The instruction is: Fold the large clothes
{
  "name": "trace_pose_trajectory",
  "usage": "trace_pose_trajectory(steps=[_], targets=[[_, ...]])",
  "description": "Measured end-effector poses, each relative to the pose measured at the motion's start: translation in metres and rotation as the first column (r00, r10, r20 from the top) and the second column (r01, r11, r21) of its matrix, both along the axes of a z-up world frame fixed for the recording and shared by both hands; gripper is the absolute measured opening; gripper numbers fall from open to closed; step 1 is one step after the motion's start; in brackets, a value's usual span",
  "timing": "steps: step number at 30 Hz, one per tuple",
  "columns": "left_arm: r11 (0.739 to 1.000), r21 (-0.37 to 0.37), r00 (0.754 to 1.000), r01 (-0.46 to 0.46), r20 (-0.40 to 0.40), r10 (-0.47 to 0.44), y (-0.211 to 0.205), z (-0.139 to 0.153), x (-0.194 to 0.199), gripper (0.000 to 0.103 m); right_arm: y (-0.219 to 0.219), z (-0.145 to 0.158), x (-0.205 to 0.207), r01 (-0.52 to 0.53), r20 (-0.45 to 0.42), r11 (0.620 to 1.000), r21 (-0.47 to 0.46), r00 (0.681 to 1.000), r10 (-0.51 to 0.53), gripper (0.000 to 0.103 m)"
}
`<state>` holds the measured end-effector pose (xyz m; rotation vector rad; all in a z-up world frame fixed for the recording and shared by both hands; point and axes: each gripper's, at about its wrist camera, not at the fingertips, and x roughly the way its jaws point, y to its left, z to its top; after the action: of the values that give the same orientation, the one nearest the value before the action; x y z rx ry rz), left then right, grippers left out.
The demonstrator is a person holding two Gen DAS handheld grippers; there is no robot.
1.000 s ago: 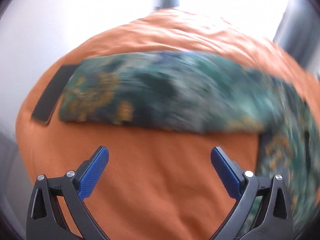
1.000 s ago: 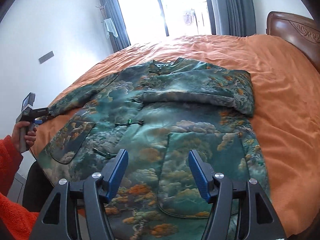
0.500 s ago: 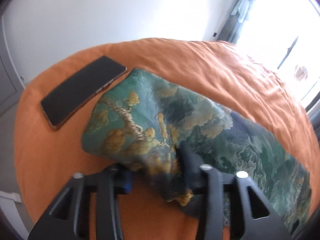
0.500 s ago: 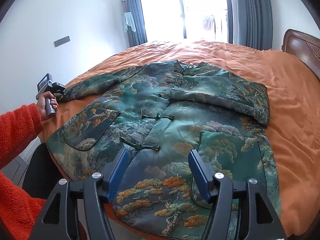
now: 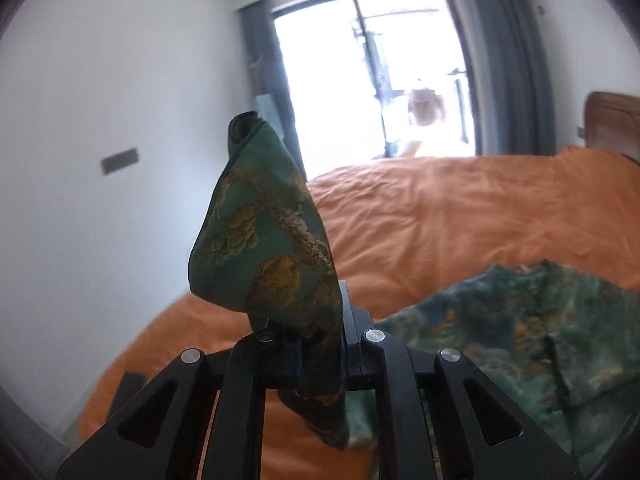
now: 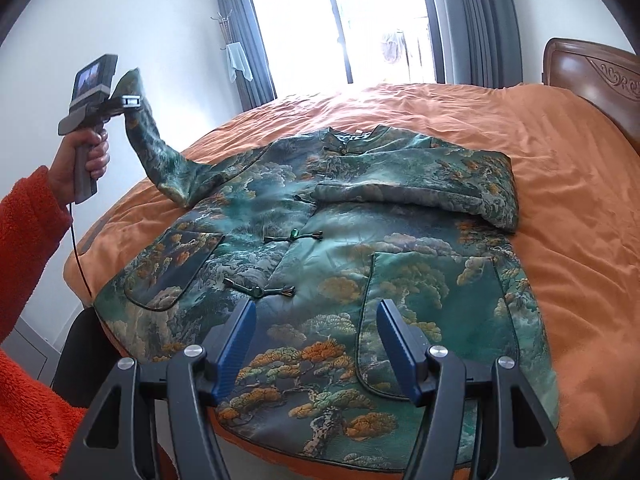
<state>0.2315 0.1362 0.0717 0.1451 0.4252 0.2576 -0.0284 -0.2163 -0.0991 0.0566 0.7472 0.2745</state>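
Your left gripper [image 5: 320, 354] is clamped on the cuff end of the jacket's sleeve [image 6: 154, 148]; its jaws have just closed on the cloth, and the fabric stands up between them toward twelve o'clock in the left wrist view. In the right wrist view you hold that gripper up at ten o'clock, your left hand [image 6: 86, 160] around the handle, an orange fleece sleeve [image 6: 28, 240] on your arm. The jacket's sleeve hangs from the gripper in a curve down to the shoulder, clear of the bed.

The green brocade jacket [image 6: 332, 272] lies front up on the orange bedspread [image 6: 560, 184], collar toward twelve o'clock, hem toward six. Its other sleeve [image 6: 432, 188] is folded across the chest, at about one o'clock from the middle. Two pockets show, at eight and four o'clock.

Your right gripper [image 6: 316, 344] hovers over the hem at six o'clock, jaws apart, blue pads [image 6: 236, 344] holding nothing.

A wooden headboard [image 6: 596, 80] sits at two o'clock.
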Motion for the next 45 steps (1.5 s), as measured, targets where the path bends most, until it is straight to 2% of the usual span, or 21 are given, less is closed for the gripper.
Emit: trace_pose_trajectory(steps=[4, 10, 13, 15, 16, 17, 20, 22, 25, 28, 31, 34, 36, 40, 42, 43, 45], targets=[[0.983, 0.067, 0.985, 0.174, -0.017, -0.173, -0.083, -0.017, 0.005, 0.011, -0.015, 0.000, -0.005, 0.040, -0.004, 0.999, 0.000, 0.999, -0.040, 0.064], [0.944, 0.122, 0.941, 0.307, -0.187, -0.282, -0.175, -0.101, 0.008, 0.013, -0.037, 0.000, -0.012, 0.103, -0.013, 0.995, -0.011, 0.995, -0.104, 0.064], [0.917, 0.157, 0.903, 0.368, -0.294, -0.312, -0.203, -0.147, -0.001, 0.023, -0.045, 0.000, -0.014, 0.124, -0.021, 0.992, -0.022, 0.992, -0.125, 0.064], [0.911, 0.160, 0.887, 0.379, -0.344, -0.308, -0.209, -0.167, -0.005, 0.038, -0.048, 0.000, -0.012, 0.130, -0.032, 0.991, -0.031, 0.991, -0.131, 0.064], [0.911, 0.154, 0.883, 0.382, -0.352, -0.310, -0.208, -0.169, -0.012, 0.052, -0.049, 0.001, -0.010, 0.127, -0.037, 0.991, -0.035, 0.991, -0.128, 0.064], [0.910, 0.146, 0.881, 0.388, -0.350, -0.320, -0.207, -0.170, -0.018, 0.061, -0.049, 0.003, -0.007, 0.121, -0.043, 0.992, -0.039, 0.992, -0.122, 0.064], [0.899, 0.134, 0.873, 0.418, -0.333, -0.356, -0.192, -0.161, -0.047, 0.075, -0.049, 0.016, 0.011, 0.083, -0.061, 0.995, -0.046, 0.994, -0.086, 0.064], [0.894, 0.124, 0.868, 0.430, -0.329, -0.372, -0.182, -0.157, -0.062, 0.079, -0.045, 0.026, 0.032, 0.043, -0.091, 0.998, -0.052, 0.995, -0.048, 0.064], [0.903, 0.106, 0.870, 0.417, -0.333, -0.363, -0.154, -0.152, -0.091, 0.080, -0.034, 0.036, 0.077, -0.009, -0.158, 1.000, -0.004, 0.987, 0.008, 0.064], [0.926, 0.082, 0.889, 0.367, -0.325, -0.323, -0.129, -0.153, -0.106, 0.080, -0.026, 0.031, 0.137, -0.004, -0.244, 0.989, 0.151, 0.969, 0.041, 0.064], [0.951, 0.062, 0.912, 0.302, -0.308, -0.270, -0.108, -0.153, -0.116, 0.080, -0.015, 0.009, 0.199, 0.037, -0.321, 0.963, 0.265, 0.946, 0.052, 0.064], [0.969, 0.024, 0.927, 0.247, -0.296, -0.229, -0.092, -0.151, -0.123, 0.080, -0.003, -0.024, 0.252, 0.107, -0.399, 0.915, 0.390, 0.915, 0.062, 0.064], [0.976, -0.004, 0.933, 0.217, -0.292, -0.209, -0.080, -0.150, -0.130, 0.080, 0.005, -0.040, 0.277, 0.140, -0.421, 0.909, 0.392, 0.906, 0.042, 0.064], [0.984, -0.066, 0.938, 0.166, -0.298, -0.178, -0.063, -0.153, -0.131, 0.080, 0.020, -0.063, 0.308, 0.184, -0.439, 0.928, 0.323, 0.898, -0.025, 0.064], [0.985, -0.089, 0.937, 0.146, -0.306, -0.167, -0.058, -0.158, -0.129, 0.080, 0.026, -0.077, 0.319, 0.187, -0.469, 0.926, 0.328, 0.883, -0.012, 0.064], [0.985, -0.095, 0.937, 0.141, -0.308, -0.164, -0.056, -0.159, -0.130, 0.080, 0.028, -0.083, 0.323, 0.190, -0.484, 0.921, 0.340, 0.875, -0.002, 0.060], [0.986, -0.098, 0.937, 0.137, -0.310, -0.161, -0.057, -0.161, -0.130, 0.080, 0.036, -0.081, 0.327, 0.135, -0.466, 0.924, 0.357, 0.883, 0.051, 0.014]])
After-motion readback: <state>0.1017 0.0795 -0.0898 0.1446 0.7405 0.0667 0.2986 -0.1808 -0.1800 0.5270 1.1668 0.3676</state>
